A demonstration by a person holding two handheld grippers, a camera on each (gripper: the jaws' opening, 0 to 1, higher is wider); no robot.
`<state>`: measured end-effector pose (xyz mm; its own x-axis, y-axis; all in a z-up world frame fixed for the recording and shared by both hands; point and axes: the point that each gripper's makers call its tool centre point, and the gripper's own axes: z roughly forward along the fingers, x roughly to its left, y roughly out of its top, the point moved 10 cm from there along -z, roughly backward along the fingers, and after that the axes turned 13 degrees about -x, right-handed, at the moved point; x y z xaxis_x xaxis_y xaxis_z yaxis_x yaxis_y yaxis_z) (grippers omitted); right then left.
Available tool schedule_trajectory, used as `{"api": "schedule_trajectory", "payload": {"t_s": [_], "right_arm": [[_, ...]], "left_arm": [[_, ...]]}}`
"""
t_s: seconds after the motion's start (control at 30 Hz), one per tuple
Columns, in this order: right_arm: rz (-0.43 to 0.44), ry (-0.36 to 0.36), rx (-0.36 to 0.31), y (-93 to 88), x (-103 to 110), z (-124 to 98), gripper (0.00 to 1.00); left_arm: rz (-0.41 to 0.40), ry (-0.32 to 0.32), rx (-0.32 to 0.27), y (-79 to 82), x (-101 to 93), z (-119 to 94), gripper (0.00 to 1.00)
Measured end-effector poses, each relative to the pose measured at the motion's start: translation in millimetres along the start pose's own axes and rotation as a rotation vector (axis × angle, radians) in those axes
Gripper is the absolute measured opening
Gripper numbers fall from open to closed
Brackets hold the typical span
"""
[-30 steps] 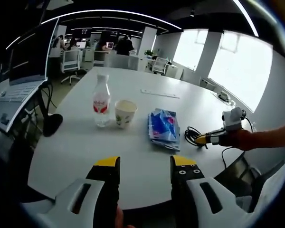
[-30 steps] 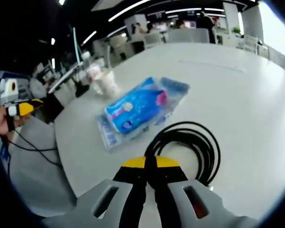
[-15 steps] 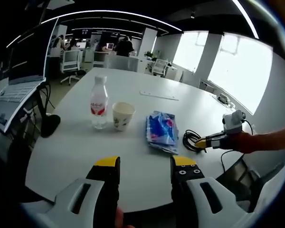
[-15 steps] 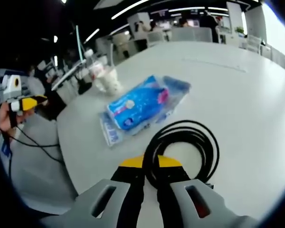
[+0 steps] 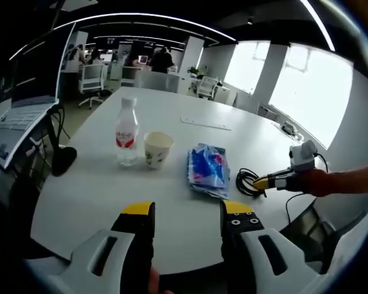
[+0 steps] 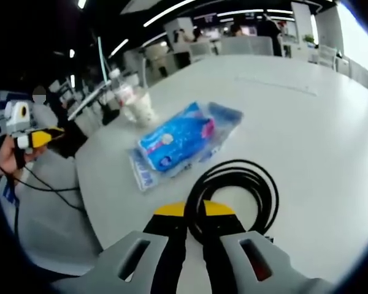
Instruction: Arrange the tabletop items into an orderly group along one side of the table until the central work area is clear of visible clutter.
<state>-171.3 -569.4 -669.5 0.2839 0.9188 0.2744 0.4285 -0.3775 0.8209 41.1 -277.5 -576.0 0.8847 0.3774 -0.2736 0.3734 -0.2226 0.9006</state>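
On the white round table [image 5: 104, 190] stand a clear water bottle [image 5: 127, 131] with a red label and a paper cup [image 5: 157, 149], side by side. To their right lies a blue packet [image 5: 207, 168], then a coiled black cable [image 5: 246, 182]. My left gripper [image 5: 185, 211] hangs open over the near table edge, with nothing between its jaws. My right gripper [image 6: 194, 210] is shut on the near side of the cable [image 6: 236, 168], and it is also seen reaching in from the right [image 5: 267, 181]. Beyond the cable lie the packet [image 6: 178, 141], the cup [image 6: 141, 109] and the bottle [image 6: 119, 92].
A thin white strip [image 5: 207, 121] lies on the table's far half. A laptop [image 5: 18, 116] sits on a desk to the left. Office chairs and desks stand behind the table. The left gripper [image 6: 34, 138], held in a hand, shows off the table's edge.
The left view has drawn back slightly from the table. The right gripper has stayed shut at the cable's near edge, and the coil has shifted a little.
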Motion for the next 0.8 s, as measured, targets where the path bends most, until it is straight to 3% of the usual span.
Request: {"api": "schedule_trajectory", "payload": {"t_s": [0.53,0.8], "right_arm": [[-0.024,-0.019,-0.010,26.8,-18,11,0.11],[-0.041,-0.005,0.003,40.5,-25,27,0.13]], "left_arm": [[-0.002,0.005,0.000,1.3,-3.1,5,0.42],[0.005,0.000,-0.002,5.9,-3.5,11,0.43]]}}
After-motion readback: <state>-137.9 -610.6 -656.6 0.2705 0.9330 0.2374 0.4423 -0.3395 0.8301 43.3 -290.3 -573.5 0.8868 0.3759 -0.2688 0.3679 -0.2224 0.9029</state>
